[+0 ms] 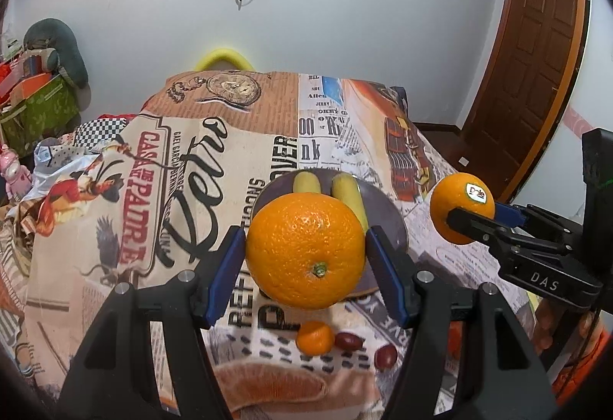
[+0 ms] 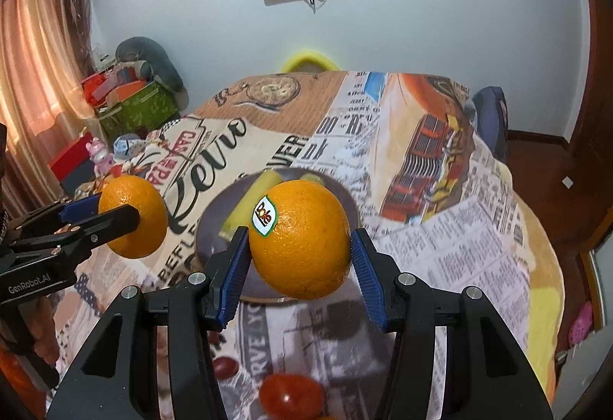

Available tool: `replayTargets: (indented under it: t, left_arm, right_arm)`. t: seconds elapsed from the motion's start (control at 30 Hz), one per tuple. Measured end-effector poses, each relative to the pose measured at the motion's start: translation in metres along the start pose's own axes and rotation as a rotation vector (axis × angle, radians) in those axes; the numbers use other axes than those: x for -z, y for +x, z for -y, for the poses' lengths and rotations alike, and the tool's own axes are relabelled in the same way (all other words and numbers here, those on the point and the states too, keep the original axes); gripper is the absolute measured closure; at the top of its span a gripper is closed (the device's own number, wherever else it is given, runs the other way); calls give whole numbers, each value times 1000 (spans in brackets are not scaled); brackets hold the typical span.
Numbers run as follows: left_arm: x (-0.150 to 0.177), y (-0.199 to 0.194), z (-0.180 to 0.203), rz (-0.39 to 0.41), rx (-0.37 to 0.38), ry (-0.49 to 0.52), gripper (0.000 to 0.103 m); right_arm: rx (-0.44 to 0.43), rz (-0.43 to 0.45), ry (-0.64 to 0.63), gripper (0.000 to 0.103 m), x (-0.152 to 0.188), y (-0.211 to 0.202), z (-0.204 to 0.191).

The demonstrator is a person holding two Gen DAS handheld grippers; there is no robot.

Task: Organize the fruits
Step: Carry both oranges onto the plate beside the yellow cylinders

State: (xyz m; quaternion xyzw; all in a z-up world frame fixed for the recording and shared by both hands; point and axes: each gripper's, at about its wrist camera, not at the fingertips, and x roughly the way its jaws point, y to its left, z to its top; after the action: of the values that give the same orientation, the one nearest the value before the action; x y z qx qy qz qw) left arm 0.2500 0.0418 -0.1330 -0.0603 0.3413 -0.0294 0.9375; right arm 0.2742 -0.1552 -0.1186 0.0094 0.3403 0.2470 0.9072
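Left wrist view shows the left gripper clamped on a large orange at the centre of the frame, held clear above the tabletop. At the right edge, the right gripper holds a second, stickered orange. Right wrist view confirms that grip: blue pads press both sides of the stickered fruit at centre. Behind both oranges sits a dark plate carrying two bananas. A small mandarin and red grapes lie loose on the cloth, low in the frame. The step in hand looks like carrying both oranges toward the plate (probably the collecting spot). Next, each orange needs lowering beside the bananas before the pads part, or it may roll off.
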Motion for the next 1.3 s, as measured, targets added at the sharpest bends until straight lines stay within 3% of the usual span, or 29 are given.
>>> replayTargets:
  t: [0.83,1.3]
  left_arm:
    - [-32,106,-17,-95,-82,19,39]
    - [-39,133,-16,-111,-57,12,39]
  right_arm:
    - [-2,-77,-21,54,-25,81,28]
    - [-17,-167,-37,54,-23,123,29]
